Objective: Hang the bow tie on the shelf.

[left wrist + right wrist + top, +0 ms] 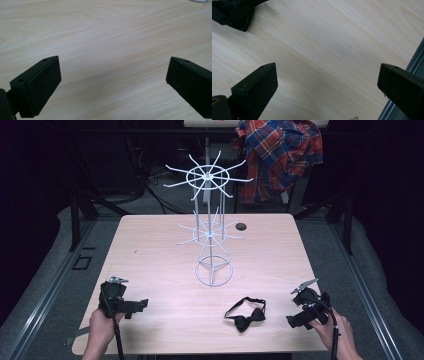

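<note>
The right tool (296,321) sits at about 4 o'clock on the table (150,245), near the front right corner, held in the person's right hand (334,332). Its jaws stand wide apart with nothing between them; in the right gripper view (325,85) bare wood shows in the gap, and the table's right edge runs past the far jaw. The tool points toward 9 o'clock, at the black bow tie (246,316), which lies flat on the wood near the front edge at about 5 o'clock, its strap looped behind it. The bow tie is near the right tool but apart from it; a corner of it (234,12) shows at the upper left of the right gripper view.

The left tool (137,307) is at about 8 o'clock near the front left corner, held in the left hand (102,327), pointing toward 3 o'clock. Its jaws are also spread wide and empty, over bare wood in the left gripper view (113,80).

A white wire rack (212,235) with two tiers of radiating hooks stands upright at the table's middle, well apart from both tools. Beyond the table at 1 o'clock hangs a plaid shirt (280,155).
</note>
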Action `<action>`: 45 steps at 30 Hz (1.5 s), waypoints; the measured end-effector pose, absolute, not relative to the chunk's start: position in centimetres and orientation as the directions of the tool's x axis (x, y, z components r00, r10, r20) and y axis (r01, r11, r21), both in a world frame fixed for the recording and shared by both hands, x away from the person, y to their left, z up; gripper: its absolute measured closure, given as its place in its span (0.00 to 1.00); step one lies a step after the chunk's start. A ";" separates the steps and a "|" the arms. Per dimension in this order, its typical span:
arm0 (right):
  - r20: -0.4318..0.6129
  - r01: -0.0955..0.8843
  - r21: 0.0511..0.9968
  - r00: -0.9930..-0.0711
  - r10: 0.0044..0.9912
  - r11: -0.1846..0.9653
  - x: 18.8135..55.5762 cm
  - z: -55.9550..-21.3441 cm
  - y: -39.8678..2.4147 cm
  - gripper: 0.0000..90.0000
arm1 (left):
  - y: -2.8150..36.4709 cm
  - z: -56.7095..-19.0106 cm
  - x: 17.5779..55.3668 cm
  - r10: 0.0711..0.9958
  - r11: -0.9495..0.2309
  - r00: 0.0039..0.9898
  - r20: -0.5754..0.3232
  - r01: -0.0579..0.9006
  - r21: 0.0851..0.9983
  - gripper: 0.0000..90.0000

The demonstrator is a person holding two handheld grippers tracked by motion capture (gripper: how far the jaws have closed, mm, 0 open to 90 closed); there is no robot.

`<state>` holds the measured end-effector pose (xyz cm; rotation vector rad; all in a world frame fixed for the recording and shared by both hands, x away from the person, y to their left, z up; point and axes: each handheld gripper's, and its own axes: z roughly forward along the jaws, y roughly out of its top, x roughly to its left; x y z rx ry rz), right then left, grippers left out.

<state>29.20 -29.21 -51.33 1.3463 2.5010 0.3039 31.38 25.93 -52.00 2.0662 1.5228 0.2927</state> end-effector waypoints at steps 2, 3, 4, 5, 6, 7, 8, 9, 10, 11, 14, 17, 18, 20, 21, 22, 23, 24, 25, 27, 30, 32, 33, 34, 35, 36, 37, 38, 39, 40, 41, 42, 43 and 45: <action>-0.150 0.777 0.320 -0.523 0.839 0.542 29.2 -51.4 -29.1 0.03 | 25.9 -52.0 31.3 0.931 -0.202 0.333 -0.148 0.809 0.552 0.00; -0.152 0.776 0.314 -0.527 0.836 0.546 29.1 -51.4 -29.1 0.03 | 26.0 -51.9 31.3 0.929 -0.203 0.337 -0.155 0.812 0.547 0.00; -0.150 0.777 0.313 -0.528 0.836 0.547 29.1 -51.3 -29.1 0.03 | 25.9 -51.9 31.2 0.929 -0.197 0.334 -0.160 0.811 0.551 0.00; -0.150 0.777 0.313 -0.528 0.836 0.547 29.1 -51.3 -29.1 0.03 | 25.9 -51.9 31.2 0.929 -0.197 0.334 -0.160 0.811 0.551 0.00; -0.140 0.776 0.320 -0.529 0.837 0.544 29.0 -51.1 -29.1 0.03 | 26.0 -51.8 31.2 0.925 -0.199 0.340 -0.169 0.813 0.548 0.00; -0.129 0.774 0.327 -0.531 0.837 0.542 29.0 -51.0 -29.0 0.03 | 26.0 -51.8 31.2 0.923 -0.193 0.341 -0.177 0.810 0.554 0.00; -0.102 0.773 0.346 -0.532 0.840 0.532 28.9 -50.7 -29.0 0.03 | 26.0 -51.8 31.2 0.923 -0.181 0.335 -0.189 0.811 0.556 0.00; -0.087 0.773 0.349 -0.536 0.839 0.530 29.0 -50.6 -29.0 0.03 | 26.1 -51.9 31.3 0.922 -0.174 0.333 -0.197 0.812 0.558 0.00; -0.087 0.773 0.349 -0.536 0.839 0.530 29.0 -50.6 -29.0 0.03 | 26.1 -51.9 31.3 0.922 -0.174 0.333 -0.197 0.812 0.558 0.00; -0.076 0.773 0.355 -0.537 0.840 0.527 29.0 -50.6 -28.9 0.02 | 26.1 -51.9 31.2 0.922 -0.157 0.322 -0.214 0.818 0.554 0.00; -0.007 0.775 0.401 -0.530 0.848 0.488 28.7 -49.9 -28.6 0.00 | 25.8 -51.6 30.7 0.914 -0.141 0.319 -0.251 0.830 0.540 0.00; -0.003 0.768 0.421 -0.531 0.847 0.483 28.6 -49.4 -28.3 0.00 | 25.6 -51.2 30.4 0.918 -0.157 0.324 -0.230 0.828 0.539 0.00; -0.004 0.766 0.423 -0.533 0.846 0.485 28.6 -49.4 -28.2 0.00 | 25.6 -51.2 30.4 0.917 -0.154 0.322 -0.234 0.829 0.538 0.00; 0.005 0.769 0.420 -0.534 0.846 0.483 28.8 -49.5 -28.3 0.00 | 25.5 -51.3 30.6 0.914 -0.147 0.319 -0.249 0.835 0.530 0.00; 0.005 0.769 0.420 -0.534 0.846 0.483 28.8 -49.5 -28.3 0.00 | 25.5 -51.4 30.7 0.914 -0.145 0.316 -0.254 0.840 0.523 0.00; 0.028 0.772 0.422 -0.535 0.844 0.475 28.9 -49.7 -28.4 0.00 | 25.3 -51.5 31.3 0.907 -0.161 0.331 -0.262 0.844 0.512 0.00; 0.026 0.772 0.420 -0.536 0.844 0.478 29.0 -49.8 -28.5 0.00 | 25.2 -51.6 31.5 0.905 -0.162 0.333 -0.264 0.845 0.510 0.00; 0.041 0.774 0.427 -0.534 0.845 0.468 29.1 -49.9 -28.5 0.00 | 25.1 -51.7 31.6 0.906 -0.155 0.326 -0.271 0.850 0.503 0.00; 0.041 0.774 0.427 -0.534 0.845 0.468 29.1 -49.9 -28.5 0.00 | 25.1 -51.7 31.6 0.906 -0.155 0.326 -0.271 0.850 0.503 0.00; 0.058 0.775 0.427 -0.538 0.841 0.466 29.2 -49.9 -28.4 0.00 | 25.0 -51.8 31.6 0.907 -0.150 0.318 -0.277 0.857 0.494 0.01; 0.050 0.753 0.438 -0.566 0.823 0.491 28.4 -49.3 -28.5 0.00 | 25.0 -51.5 31.2 0.911 -0.153 0.316 -0.266 0.856 0.493 0.02; 0.057 0.747 0.452 -0.569 0.820 0.487 27.9 -49.3 -28.5 0.00 | 25.0 -51.4 31.0 0.909 -0.149 0.317 -0.270 0.853 0.500 0.03; 0.044 0.746 0.443 -0.572 0.819 0.498 27.8 -49.1 -28.5 0.00 | 25.0 -51.4 31.1 0.909 -0.148 0.318 -0.270 0.851 0.504 0.03; 0.055 0.745 0.459 -0.568 0.821 0.484 27.7 -49.1 -28.4 0.00 | 25.0 -51.4 31.1 0.909 -0.148 0.317 -0.272 0.853 0.501 0.03; 0.070 0.742 0.468 -0.573 0.817 0.481 27.8 -49.2 -28.4 0.00 | 25.1 -51.5 31.3 0.908 -0.145 0.316 -0.276 0.854 0.499 0.03; 0.063 0.741 0.469 -0.570 0.819 0.480 28.0 -49.2 -28.3 0.00 | 25.1 -51.6 31.5 0.908 -0.149 0.317 -0.275 0.856 0.495 0.03; 0.063 0.741 0.469 -0.570 0.819 0.480 28.0 -49.2 -28.3 0.00 | 25.1 -51.6 31.5 0.908 -0.149 0.317 -0.275 0.856 0.495 0.03; 0.067 0.744 0.468 -0.568 0.820 0.477 28.1 -49.3 -28.1 0.00 | 25.1 -51.7 31.7 0.909 -0.147 0.313 -0.277 0.859 0.490 0.03; 0.069 0.744 0.448 -0.581 0.811 0.495 28.6 -49.6 -27.9 0.00 | 25.1 -51.8 31.7 0.910 -0.147 0.311 -0.275 0.860 0.489 0.03; 0.067 0.746 0.451 -0.576 0.815 0.490 28.8 -49.8 -27.6 0.00 | 25.1 -51.8 31.7 0.907 -0.152 0.315 -0.280 0.864 0.480 0.03; 0.073 0.751 0.441 -0.577 0.814 0.492 28.9 -49.9 -27.5 0.00 | 25.1 -51.8 31.7 0.907 -0.152 0.315 -0.280 0.864 0.480 0.02; 0.065 0.749 0.432 -0.581 0.811 0.502 29.0 -50.0 -27.3 0.00 | 24.9 -51.7 31.6 0.905 -0.158 0.323 -0.277 0.860 0.485 0.02; 0.070 0.750 0.434 -0.580 0.811 0.499 29.1 -50.1 -27.1 0.00 | 24.9 -51.7 31.5 0.903 -0.168 0.332 -0.273 0.856 0.489 0.02; 0.062 0.747 0.428 -0.586 0.808 0.508 29.3 -50.3 -26.7 0.00 | 24.7 -51.8 31.5 0.902 -0.171 0.334 -0.275 0.859 0.483 0.02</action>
